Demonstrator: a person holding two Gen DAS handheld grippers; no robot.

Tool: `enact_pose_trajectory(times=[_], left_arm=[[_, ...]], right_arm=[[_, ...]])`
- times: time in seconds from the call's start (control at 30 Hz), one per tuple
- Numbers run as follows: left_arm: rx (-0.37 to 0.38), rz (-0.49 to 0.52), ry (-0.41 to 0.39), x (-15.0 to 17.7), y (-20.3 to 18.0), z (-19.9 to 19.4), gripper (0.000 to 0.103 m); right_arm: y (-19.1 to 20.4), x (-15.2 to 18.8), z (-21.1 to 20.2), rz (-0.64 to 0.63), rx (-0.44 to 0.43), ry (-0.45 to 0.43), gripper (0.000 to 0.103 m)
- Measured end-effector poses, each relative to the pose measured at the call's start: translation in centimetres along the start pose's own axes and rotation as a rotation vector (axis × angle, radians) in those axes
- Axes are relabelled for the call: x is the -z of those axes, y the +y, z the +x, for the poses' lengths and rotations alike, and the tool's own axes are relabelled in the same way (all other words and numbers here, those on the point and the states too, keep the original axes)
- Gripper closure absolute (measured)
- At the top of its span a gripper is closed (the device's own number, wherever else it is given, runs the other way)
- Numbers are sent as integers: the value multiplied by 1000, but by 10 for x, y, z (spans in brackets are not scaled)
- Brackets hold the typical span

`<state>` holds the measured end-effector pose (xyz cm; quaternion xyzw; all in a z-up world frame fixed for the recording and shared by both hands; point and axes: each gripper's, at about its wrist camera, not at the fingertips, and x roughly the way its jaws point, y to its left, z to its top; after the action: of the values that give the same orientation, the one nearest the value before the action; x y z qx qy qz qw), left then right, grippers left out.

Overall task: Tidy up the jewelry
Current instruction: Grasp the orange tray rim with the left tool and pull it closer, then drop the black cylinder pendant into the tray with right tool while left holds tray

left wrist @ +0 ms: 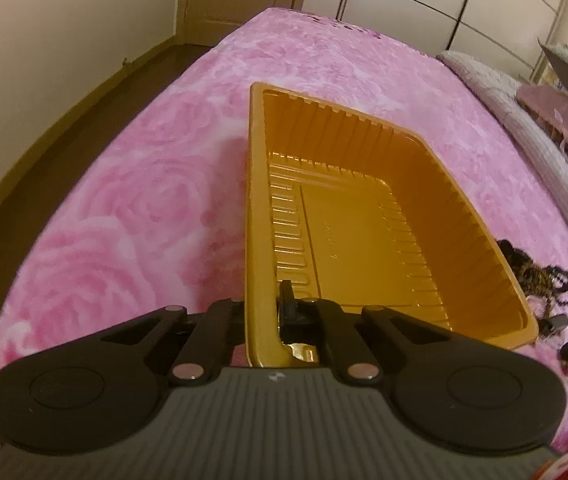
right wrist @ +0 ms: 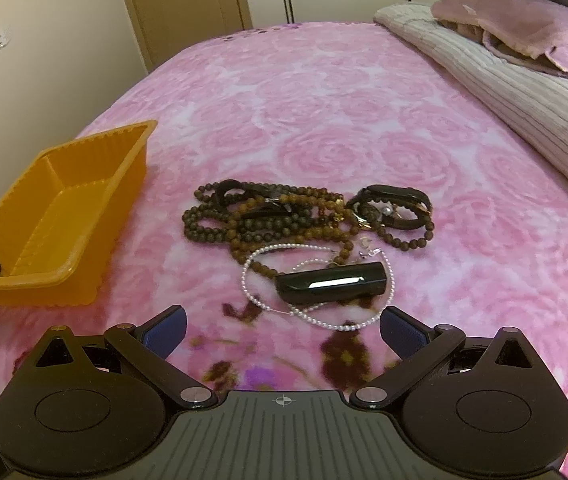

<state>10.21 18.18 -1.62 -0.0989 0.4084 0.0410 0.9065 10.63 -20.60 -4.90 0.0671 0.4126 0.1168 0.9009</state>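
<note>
One pink rose-patterned bed (right wrist: 324, 120) carries one golden tray (left wrist: 364, 216) and one jewelry heap (right wrist: 304, 220) beside it, including one pearl strand (right wrist: 251, 300) and one black case (right wrist: 332, 288). The left claw (left wrist: 261, 320) pinches the tray's near wall; the right claw (right wrist: 284, 332) is spread before the heap.

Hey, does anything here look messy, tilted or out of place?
Yes. The jewelry lies in one tangled heap on the blanket, bead strands, bands and a pearl string overlapping, none of it in the tray. The left gripper pinches the tray's wall; the tray looks slightly tilted.
</note>
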Motion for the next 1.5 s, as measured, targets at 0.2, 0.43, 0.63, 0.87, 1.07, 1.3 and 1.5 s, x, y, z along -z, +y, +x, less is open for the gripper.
enact_pose_trajectory(times=[0.2, 0.43, 0.63, 0.87, 1.07, 1.3, 1.5], left_arm=[[-80, 176, -37, -13, -23, -14, 101], [-148, 302, -79, -19, -53, -25, 101], [-178, 335, -83, -20, -68, -26, 101], [-175, 334, -67, -21, -68, -24, 101], [-171, 369, -28, -21, -69, -18, 101], [-159, 378, 28, -27, -67, -13, 100], [-174, 411, 33, -29, -74, -15, 100]], right_arm=[[-14, 8, -5, -8, 15, -19, 1], [-34, 9, -1, -3, 5, -60, 11], [-28, 2, 17, -50, 11, -96, 11], [-26, 2, 41, -71, 39, -81, 13], [-29, 0, 42, -66, 43, -86, 27], [-28, 2, 37, -68, 69, -108, 28], [-28, 2, 26, -60, 86, -140, 28]])
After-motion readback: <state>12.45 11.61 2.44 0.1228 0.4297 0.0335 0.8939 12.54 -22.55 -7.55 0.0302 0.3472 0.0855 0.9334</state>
